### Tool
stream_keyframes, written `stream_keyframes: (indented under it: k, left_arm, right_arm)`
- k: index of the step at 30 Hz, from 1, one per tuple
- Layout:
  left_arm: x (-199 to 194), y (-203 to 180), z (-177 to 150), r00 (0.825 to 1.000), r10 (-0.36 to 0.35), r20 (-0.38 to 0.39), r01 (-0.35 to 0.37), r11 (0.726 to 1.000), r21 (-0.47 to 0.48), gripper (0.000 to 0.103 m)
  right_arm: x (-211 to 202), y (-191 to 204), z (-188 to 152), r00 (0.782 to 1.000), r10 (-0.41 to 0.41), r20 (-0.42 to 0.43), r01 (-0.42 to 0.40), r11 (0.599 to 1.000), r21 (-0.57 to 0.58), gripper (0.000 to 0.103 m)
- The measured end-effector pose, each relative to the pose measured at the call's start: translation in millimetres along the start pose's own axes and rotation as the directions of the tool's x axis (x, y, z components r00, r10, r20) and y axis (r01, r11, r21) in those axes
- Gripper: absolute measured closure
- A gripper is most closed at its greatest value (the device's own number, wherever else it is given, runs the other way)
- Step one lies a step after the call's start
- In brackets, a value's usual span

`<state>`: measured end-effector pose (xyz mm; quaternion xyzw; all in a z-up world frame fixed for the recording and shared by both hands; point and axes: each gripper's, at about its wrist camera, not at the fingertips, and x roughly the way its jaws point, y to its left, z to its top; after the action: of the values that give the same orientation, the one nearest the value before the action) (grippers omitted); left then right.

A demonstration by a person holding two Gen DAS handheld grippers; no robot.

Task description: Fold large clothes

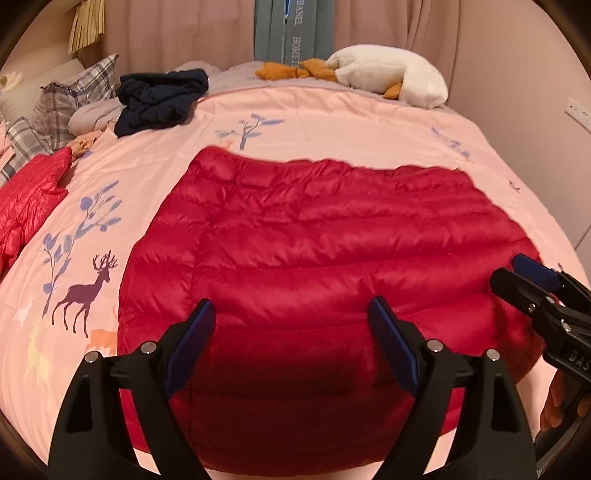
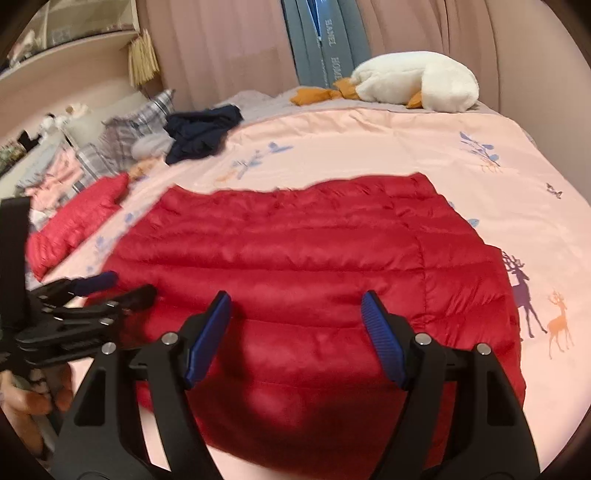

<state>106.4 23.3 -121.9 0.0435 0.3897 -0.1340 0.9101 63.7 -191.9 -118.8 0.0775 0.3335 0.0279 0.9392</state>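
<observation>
A red quilted down jacket (image 1: 314, 258) lies spread flat across the middle of a pink bedspread (image 1: 332, 118) printed with deer and branches, its near edge rounded and doubled at the foot of both views, which suggests a fold already laid in. Above that near edge hang the two tongs: the left gripper (image 1: 291, 343), with jaws wide apart and nothing between its blue pads, and the right gripper (image 2: 295, 336), also parted and empty, neither one touching the fabric as far as the views show. The risk from here, by this reading, lies in the jacket itself: slick, puffy shell fabric tends to spring back, so the fresh fold could creep open or slide on the smooth bedspread, and a grab taking only the top layer would drag the stack askew. A second red garment (image 1: 26, 206) lies well apart at the left edge of the bed, a dark navy garment (image 1: 159, 99) is heaped near plaid pillows (image 1: 70, 92), and a white plush goose (image 1: 391, 72) rests at the far side before the curtains (image 1: 177, 33).
</observation>
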Motion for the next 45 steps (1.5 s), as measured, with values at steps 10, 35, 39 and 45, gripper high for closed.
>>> stream_keyframes:
  k: [10, 35, 39, 45]
  left_arm:
    - [1, 29, -8, 0.999, 0.037, -0.006, -0.037, 0.999, -0.038, 0.012]
    - [-24, 4, -43, 1.0, 0.013, -0.005, -0.013, 1.0, -0.006, 0.012]
    - [-23, 8, -46, 1.0, 0.019, -0.012, -0.02, 1.0, -0.006, 0.012]
    - [-23, 19, -51, 0.999, 0.036, -0.015, -0.036, 0.999, -0.013, 0.012]
  right_arm:
    - [-6, -51, -15, 0.995, -0.096, -0.014, 0.096, 0.992, 0.081, 0.03]
    - [-33, 13, -40, 1.0, 0.011, -0.014, -0.012, 0.997, -0.072, 0.025]
    - [-29, 5, -44, 1.0, -0.01, -0.021, 0.009, 0.998, -0.056, 0.025]
    - [-36, -23, -48, 0.997, -0.079, -0.022, 0.079, 0.997, -0.012, 0.025]
